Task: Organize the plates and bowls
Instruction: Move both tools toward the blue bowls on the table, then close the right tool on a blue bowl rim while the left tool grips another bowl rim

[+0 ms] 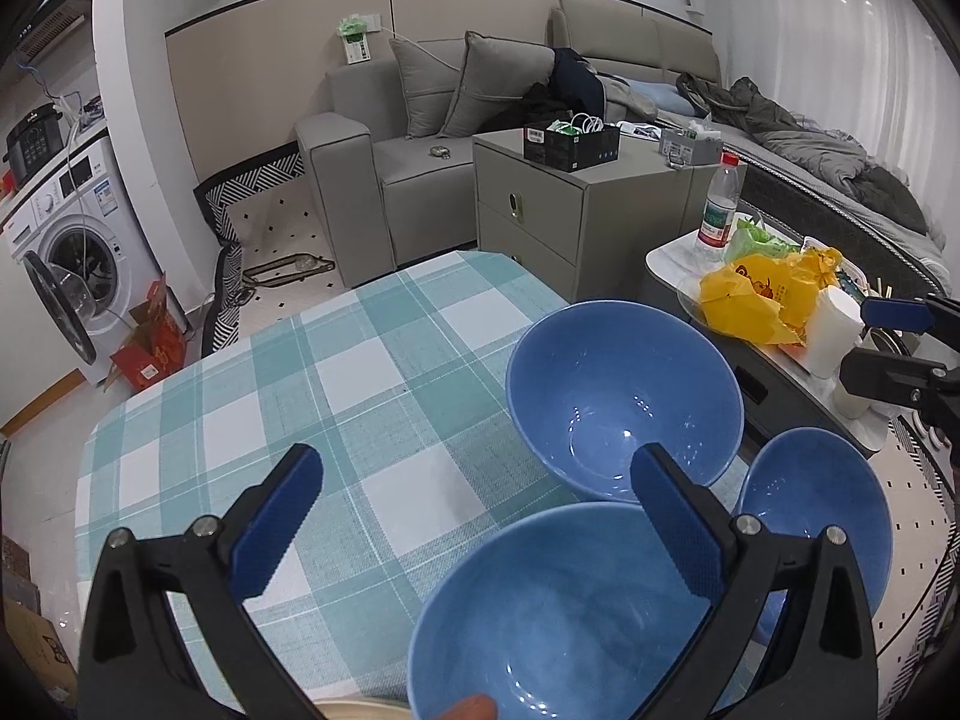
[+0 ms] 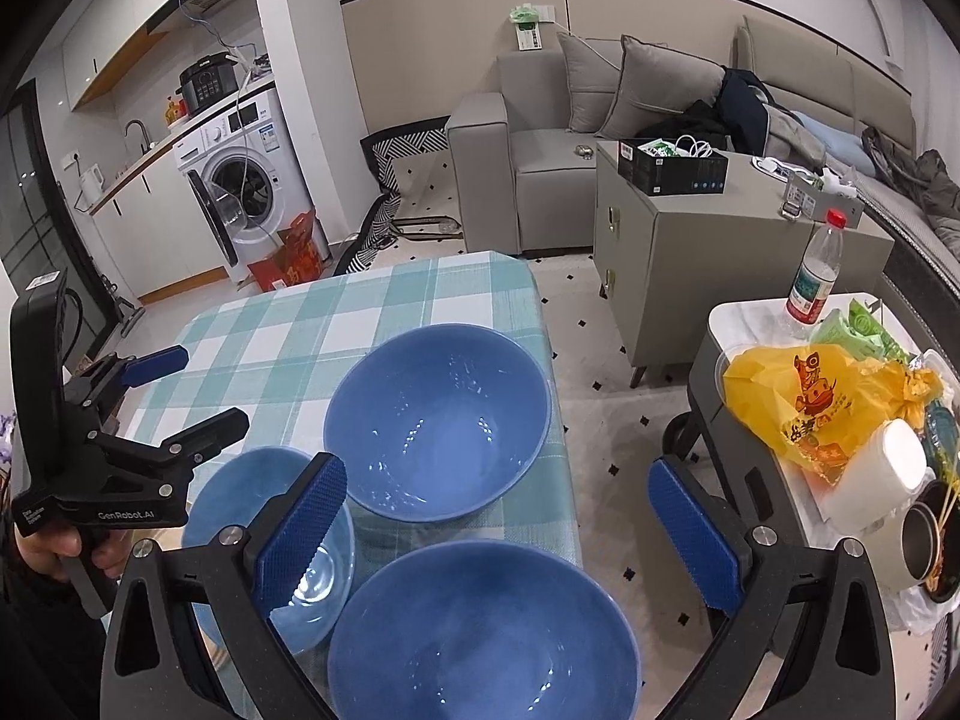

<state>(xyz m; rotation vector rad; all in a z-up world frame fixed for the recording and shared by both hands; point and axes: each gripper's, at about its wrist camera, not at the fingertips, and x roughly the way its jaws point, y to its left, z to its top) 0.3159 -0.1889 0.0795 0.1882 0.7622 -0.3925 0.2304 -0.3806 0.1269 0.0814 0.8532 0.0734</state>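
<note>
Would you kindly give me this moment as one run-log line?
left gripper: open, empty | right gripper: open, empty | blue bowls: three, unstacked on checked tablecloth | far bowl | near bowl | small bowl

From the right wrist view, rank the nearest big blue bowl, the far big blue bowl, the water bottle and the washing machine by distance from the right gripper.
1. Nearest big blue bowl, just below the right gripper.
2. Far big blue bowl, ahead on the checked cloth.
3. Water bottle, right, on the side table.
4. Washing machine, far left.
</note>
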